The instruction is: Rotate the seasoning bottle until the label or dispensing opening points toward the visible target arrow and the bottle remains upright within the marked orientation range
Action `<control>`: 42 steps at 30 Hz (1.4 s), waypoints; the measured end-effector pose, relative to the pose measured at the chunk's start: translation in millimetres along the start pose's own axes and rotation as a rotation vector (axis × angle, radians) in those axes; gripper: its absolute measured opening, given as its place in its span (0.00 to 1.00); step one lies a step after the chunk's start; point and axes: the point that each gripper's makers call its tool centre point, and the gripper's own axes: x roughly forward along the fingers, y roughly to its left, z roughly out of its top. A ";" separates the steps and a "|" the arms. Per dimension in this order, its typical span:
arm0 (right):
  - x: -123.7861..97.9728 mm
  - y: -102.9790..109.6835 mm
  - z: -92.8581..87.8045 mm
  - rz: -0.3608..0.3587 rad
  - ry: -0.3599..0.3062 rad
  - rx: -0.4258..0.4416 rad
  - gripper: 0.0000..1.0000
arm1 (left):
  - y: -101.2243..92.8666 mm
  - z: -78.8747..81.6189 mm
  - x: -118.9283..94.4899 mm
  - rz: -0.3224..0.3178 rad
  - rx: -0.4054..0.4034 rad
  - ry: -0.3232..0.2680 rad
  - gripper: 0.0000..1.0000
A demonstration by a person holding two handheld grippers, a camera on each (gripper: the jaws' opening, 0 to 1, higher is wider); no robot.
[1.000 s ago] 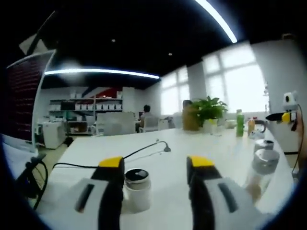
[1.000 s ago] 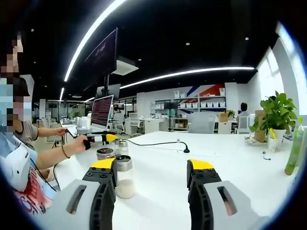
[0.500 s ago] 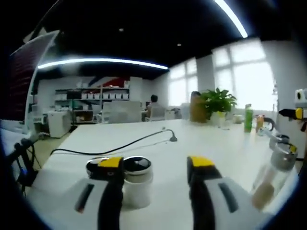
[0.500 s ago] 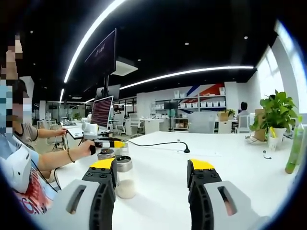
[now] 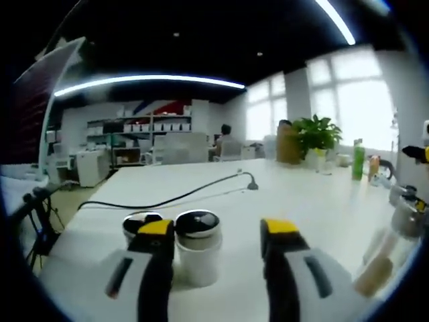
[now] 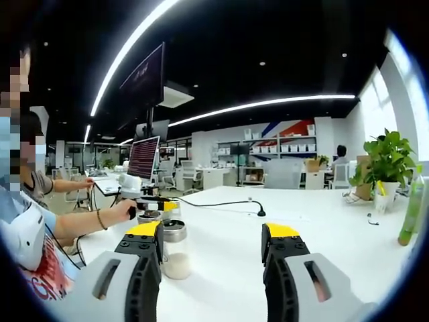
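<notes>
Left gripper view shows the left gripper [image 5: 218,235] with jaws apart, holding nothing, near the seasoning bottle [image 5: 198,246] standing upright by the table's [image 5: 295,194] near edge, so rotation probably has not begun.

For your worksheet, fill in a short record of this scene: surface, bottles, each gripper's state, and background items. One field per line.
surface: white table
bottles: two metal-capped seasoning bottles, upright, side by side, by the left gripper's left jaw
third bottle: glass shaker, white powder at its bottom, by the right gripper's left jaw
left gripper: open, holding nothing
right gripper: open, holding nothing
cable: black cable across the table
background: potted plant, green bottle
target arrow: cannot tell
</notes>
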 end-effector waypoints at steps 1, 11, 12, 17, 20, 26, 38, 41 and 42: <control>-0.1 0.0 0.1 0.000 0.000 0.000 0.60 | 1.3 0.6 0.8 0.003 -0.008 -0.002 0.52; -0.5 -0.6 1.0 0.001 -0.003 0.000 0.60 | 5.3 -1.4 11.9 0.030 -0.004 -0.001 0.47; -0.5 -0.4 1.0 0.002 -0.003 -0.001 0.60 | 5.8 -1.3 12.7 0.032 -0.006 -0.002 0.46; 0.3 0.1 -0.3 0.007 0.000 0.007 0.59 | 9.4 -4.6 19.4 0.042 0.005 0.007 0.41; 0.4 1.0 -0.5 0.010 0.002 0.002 0.59 | 9.0 -7.9 22.9 0.038 0.020 0.009 0.41; 0.6 0.9 -1.0 0.011 0.003 0.005 0.59 | 11.2 -10.1 26.2 0.033 0.070 0.006 0.37; 4.3 1.7 -7.2 0.016 0.018 0.018 0.57 | 11.4 -10.7 27.7 0.016 0.039 -0.030 0.33; 4.5 2.9 -8.3 0.018 0.019 0.021 0.57 | 11.7 -11.5 24.1 0.016 0.040 -0.031 0.33; 4.3 3.5 -8.6 0.020 0.020 0.020 0.57 | 10.8 -12.0 22.8 0.013 0.038 -0.034 0.33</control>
